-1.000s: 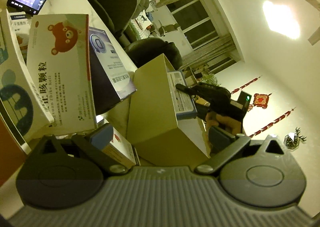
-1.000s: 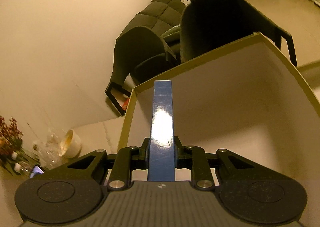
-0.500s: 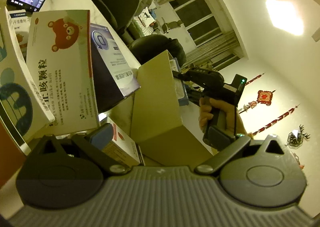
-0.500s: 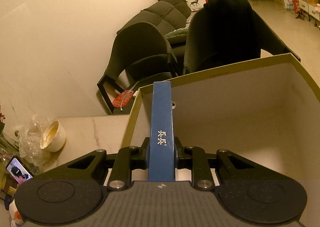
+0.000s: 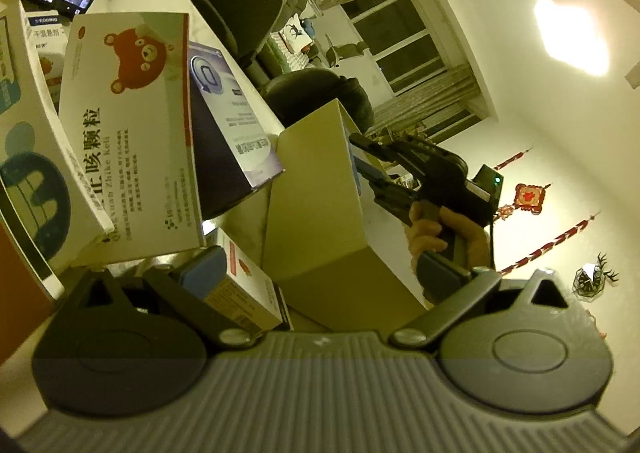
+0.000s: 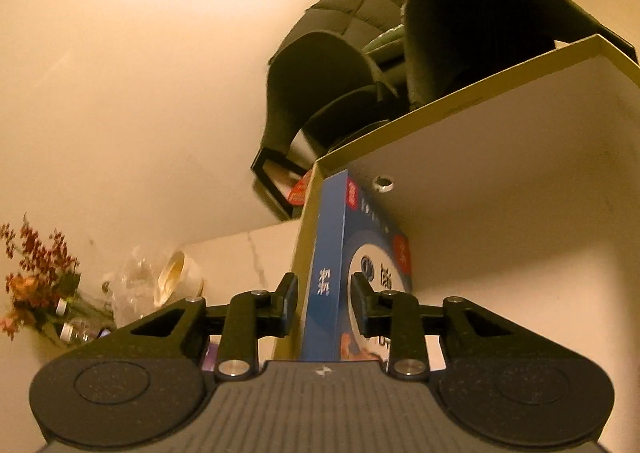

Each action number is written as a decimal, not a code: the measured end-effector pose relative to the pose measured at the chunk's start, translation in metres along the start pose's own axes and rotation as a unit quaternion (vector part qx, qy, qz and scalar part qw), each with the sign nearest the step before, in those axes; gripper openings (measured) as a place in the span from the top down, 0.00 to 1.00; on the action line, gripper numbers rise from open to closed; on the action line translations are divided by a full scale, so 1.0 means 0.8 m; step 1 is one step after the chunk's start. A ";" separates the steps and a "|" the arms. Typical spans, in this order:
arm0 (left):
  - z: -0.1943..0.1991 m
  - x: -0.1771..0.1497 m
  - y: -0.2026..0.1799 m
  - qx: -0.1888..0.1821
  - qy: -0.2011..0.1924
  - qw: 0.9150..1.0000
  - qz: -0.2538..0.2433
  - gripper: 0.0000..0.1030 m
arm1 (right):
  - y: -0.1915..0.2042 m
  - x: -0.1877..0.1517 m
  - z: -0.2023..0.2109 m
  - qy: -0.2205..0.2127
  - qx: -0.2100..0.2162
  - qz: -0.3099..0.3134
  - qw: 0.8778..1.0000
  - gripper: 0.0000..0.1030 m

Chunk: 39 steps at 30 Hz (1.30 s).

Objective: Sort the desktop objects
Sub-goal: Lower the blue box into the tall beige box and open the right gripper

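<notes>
Released, blue box (image 6: 332,277) leans inside carton (image 6: 520,157) (right fingers (image 6: 286,307) spread; left too).

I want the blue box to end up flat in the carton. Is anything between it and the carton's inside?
Nothing visible. The blue box stands on edge inside the carton, against its left wall, with the right gripper open around it. The only other thing seen inside is a small white ring, farther in.

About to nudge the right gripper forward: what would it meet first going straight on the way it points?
Most likely the blue box, standing on edge between the right gripper's open fingers, against the cardboard box's left wall. Beyond it lies that box's pale inner wall; depth is unclear.
</notes>
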<state>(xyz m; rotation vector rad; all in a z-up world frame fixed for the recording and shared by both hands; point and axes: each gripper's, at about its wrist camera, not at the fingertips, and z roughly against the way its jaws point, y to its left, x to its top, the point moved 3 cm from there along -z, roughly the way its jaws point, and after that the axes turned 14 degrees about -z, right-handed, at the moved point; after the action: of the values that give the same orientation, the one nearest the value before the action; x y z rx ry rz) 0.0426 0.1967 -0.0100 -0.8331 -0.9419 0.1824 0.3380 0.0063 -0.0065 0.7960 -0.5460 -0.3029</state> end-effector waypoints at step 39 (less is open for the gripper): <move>-0.019 -0.013 0.000 0.001 0.013 1.000 0.008 0.00 | 0.044 -0.091 0.004 0.098 -0.077 0.428 0.895 0.80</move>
<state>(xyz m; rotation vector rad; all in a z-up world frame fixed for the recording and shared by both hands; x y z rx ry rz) 0.0477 0.1832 -0.0210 -0.8403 -0.9108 0.1862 0.2785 0.0608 -0.0039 0.3653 -0.6221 0.5414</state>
